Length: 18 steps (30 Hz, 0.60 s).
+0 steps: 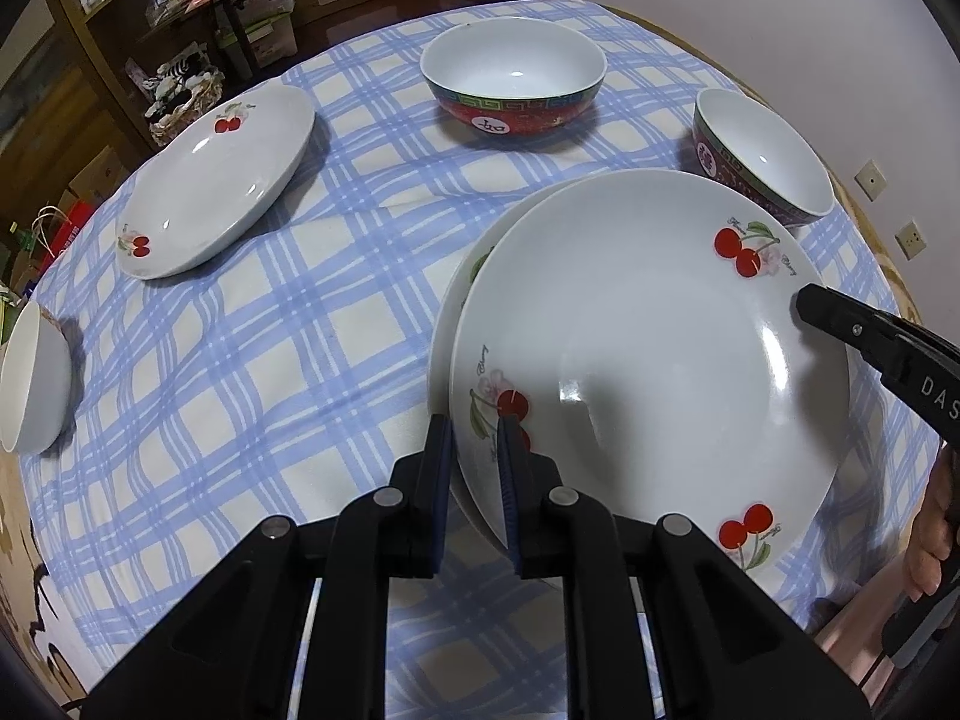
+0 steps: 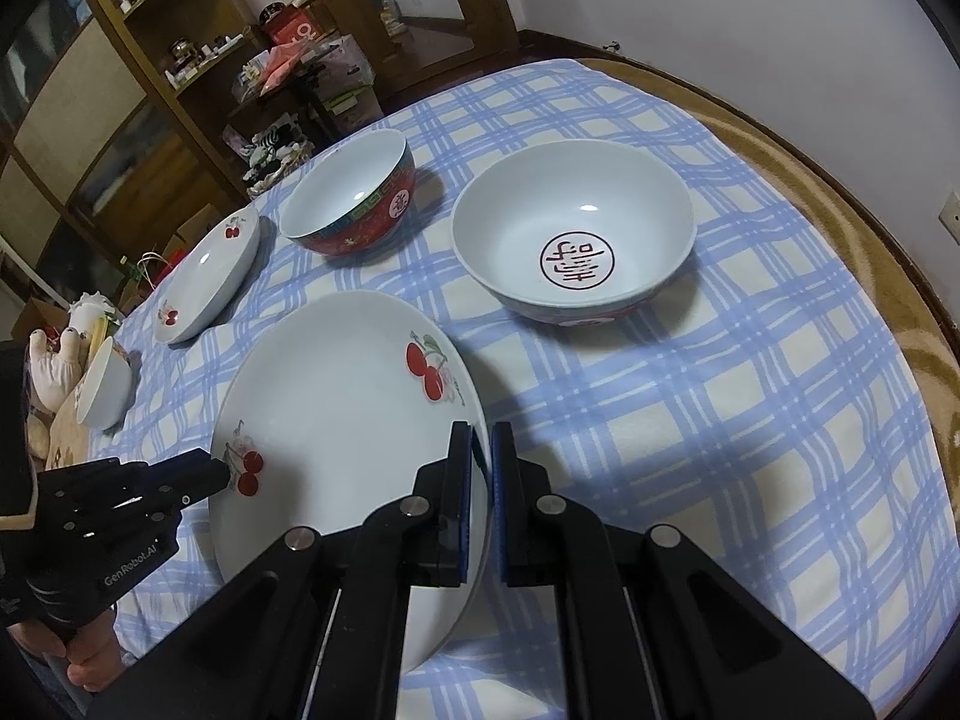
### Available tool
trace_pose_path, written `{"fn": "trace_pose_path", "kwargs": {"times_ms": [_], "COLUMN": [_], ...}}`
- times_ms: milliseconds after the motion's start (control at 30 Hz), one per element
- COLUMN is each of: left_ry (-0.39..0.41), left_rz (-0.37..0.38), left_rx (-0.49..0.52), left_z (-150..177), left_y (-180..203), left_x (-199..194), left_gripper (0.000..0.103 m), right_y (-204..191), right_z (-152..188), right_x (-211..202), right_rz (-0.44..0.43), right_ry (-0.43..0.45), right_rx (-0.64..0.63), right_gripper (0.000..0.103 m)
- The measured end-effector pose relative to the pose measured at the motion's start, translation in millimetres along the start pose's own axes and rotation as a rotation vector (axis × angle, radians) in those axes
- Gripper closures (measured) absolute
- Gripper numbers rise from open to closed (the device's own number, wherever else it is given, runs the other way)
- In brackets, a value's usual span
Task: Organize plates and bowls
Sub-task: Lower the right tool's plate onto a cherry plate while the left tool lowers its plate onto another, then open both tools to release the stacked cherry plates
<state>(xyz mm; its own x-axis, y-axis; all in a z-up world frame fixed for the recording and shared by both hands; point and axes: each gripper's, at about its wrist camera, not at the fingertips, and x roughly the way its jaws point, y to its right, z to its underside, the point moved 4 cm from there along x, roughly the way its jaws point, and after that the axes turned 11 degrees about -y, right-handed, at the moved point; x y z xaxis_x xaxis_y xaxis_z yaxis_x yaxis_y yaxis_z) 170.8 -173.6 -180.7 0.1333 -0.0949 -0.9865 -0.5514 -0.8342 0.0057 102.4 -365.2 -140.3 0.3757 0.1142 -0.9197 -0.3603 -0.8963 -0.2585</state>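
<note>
A white cherry-print plate (image 1: 648, 330) (image 2: 336, 420) sits over a second plate (image 1: 456, 300), of which only the left rim shows. I cannot tell whether the two touch. My left gripper (image 1: 474, 444) (image 2: 219, 471) is shut on the top plate's near-left rim. At the opposite rim, my right gripper (image 2: 482, 456) (image 1: 807, 306) is also shut on it. Another cherry plate (image 1: 222, 180) (image 2: 210, 273) lies at the left. A red-patterned bowl (image 1: 513, 81) (image 2: 351, 198) stands at the back. A second bowl (image 1: 762, 156) (image 2: 576, 234), with a red seal mark inside, stands at the right.
A small white bowl (image 1: 33, 384) (image 2: 105, 393) stands near the left edge of the round table's blue checked cloth (image 1: 270, 360) (image 2: 720, 420). Wooden shelves (image 2: 120, 90) with clutter stand behind at the left. A person's hand (image 1: 930, 546) (image 2: 84, 660) grips each tool handle.
</note>
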Motion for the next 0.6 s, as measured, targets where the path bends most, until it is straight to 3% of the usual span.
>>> {"fn": "trace_pose_path", "kwargs": {"times_ms": [600], "left_ry": [-0.008], "left_rz": [0.011], "left_rx": [-0.044], "left_z": [0.4], "left_y": [-5.7], "left_x": [0.9], "left_gripper": [0.082], "right_y": [-1.2], "right_z": [-3.3], "right_x": [0.3], "right_rz": [-0.022], "right_ry": [0.008], "right_rx": [-0.004], "right_gripper": [0.095]}}
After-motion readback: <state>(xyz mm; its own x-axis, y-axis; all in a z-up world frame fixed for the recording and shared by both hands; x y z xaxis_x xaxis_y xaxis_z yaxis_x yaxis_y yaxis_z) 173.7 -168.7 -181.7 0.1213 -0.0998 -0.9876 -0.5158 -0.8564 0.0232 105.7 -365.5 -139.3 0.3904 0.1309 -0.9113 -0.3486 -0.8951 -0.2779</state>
